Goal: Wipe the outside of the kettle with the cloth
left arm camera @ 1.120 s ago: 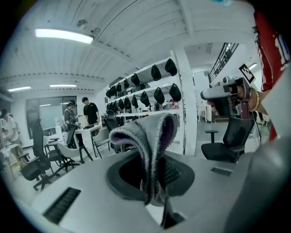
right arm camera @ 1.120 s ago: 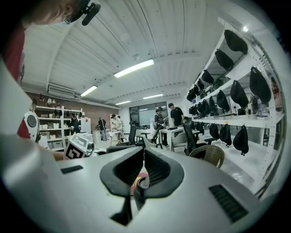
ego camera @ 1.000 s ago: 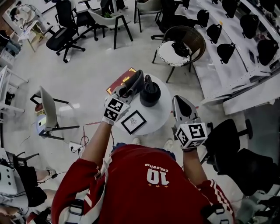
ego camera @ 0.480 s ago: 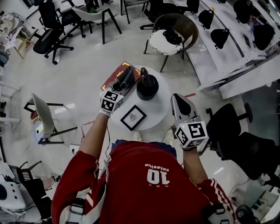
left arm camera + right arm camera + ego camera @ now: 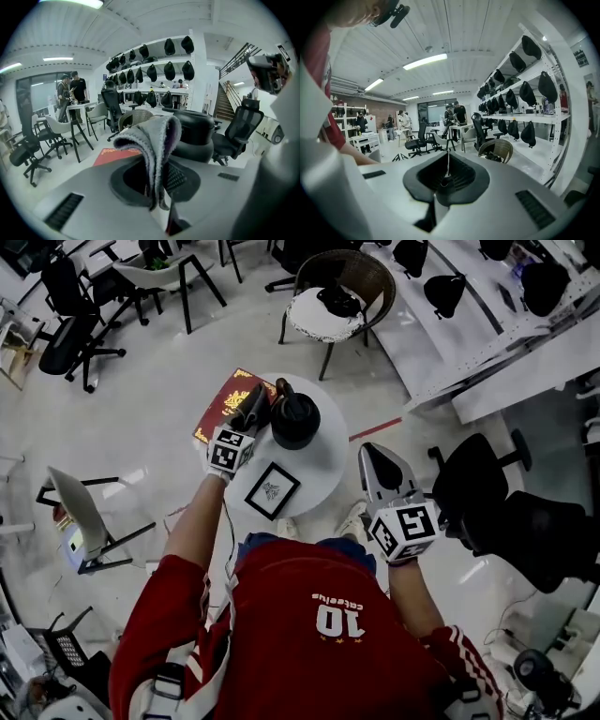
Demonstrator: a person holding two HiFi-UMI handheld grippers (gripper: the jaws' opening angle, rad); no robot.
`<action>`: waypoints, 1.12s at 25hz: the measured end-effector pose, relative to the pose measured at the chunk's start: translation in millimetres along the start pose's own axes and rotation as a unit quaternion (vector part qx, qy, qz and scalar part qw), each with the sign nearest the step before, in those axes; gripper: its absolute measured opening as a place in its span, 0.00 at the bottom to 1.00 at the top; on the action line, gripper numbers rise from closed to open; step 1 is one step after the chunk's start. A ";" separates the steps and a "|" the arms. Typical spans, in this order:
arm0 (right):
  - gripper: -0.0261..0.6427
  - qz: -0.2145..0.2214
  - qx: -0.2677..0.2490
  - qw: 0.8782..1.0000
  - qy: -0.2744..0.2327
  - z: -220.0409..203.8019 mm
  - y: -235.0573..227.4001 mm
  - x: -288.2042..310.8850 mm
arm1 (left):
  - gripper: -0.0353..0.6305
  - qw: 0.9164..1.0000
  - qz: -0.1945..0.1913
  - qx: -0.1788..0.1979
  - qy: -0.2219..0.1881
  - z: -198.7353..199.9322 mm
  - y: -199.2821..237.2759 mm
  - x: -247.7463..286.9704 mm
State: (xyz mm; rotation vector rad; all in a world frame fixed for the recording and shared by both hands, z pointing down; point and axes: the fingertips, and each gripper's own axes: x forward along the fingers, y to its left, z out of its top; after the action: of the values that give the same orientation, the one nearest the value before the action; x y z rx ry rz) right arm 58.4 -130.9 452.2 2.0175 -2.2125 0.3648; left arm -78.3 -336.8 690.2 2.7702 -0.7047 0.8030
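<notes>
A black kettle (image 5: pixel 295 418) stands at the far side of a small round white table (image 5: pixel 328 470). My left gripper (image 5: pixel 257 401) is just left of it, shut on a grey cloth (image 5: pixel 251 414). In the left gripper view the cloth (image 5: pixel 151 140) hangs folded over the shut jaws of my left gripper (image 5: pixel 157 187), and the kettle (image 5: pixel 199 138) sits close behind it, slightly right. I cannot tell whether cloth and kettle touch. My right gripper (image 5: pixel 372 457) hovers off the table's right edge, shut and empty, and in its own view my right gripper (image 5: pixel 448 180) points across the room.
A black-framed picture (image 5: pixel 272 490) lies on the table's near side. A red book (image 5: pixel 222 401) sticks out past the table's left edge. A wicker chair (image 5: pixel 333 296) stands beyond the table, a black office chair (image 5: pixel 478 484) to the right, and a white chair (image 5: pixel 80 512) to the left.
My left gripper has carried the cloth forward along the kettle's left side. The right gripper has kept its place by the table's right edge. The head camera has shifted.
</notes>
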 end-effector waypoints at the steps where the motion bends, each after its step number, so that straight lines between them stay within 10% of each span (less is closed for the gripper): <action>1: 0.07 -0.003 0.000 1.000 0.001 -1.3 -1.1 -1.0 | 0.12 1.000 -0.002 -0.004 0.007 -4.6 0.8 5.7; 28: 0.07 0.048 -0.023 0.998 0.021 -2.4 -13.1 -7.7 | 0.12 0.994 0.001 -0.083 0.068 -68.5 -32.6 23.9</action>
State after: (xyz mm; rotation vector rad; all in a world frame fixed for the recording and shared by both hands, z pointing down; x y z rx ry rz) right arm 72.0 -123.9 453.7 1.8671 -2.2759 0.3589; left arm -76.3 -298.0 759.7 2.5407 -0.7145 0.8815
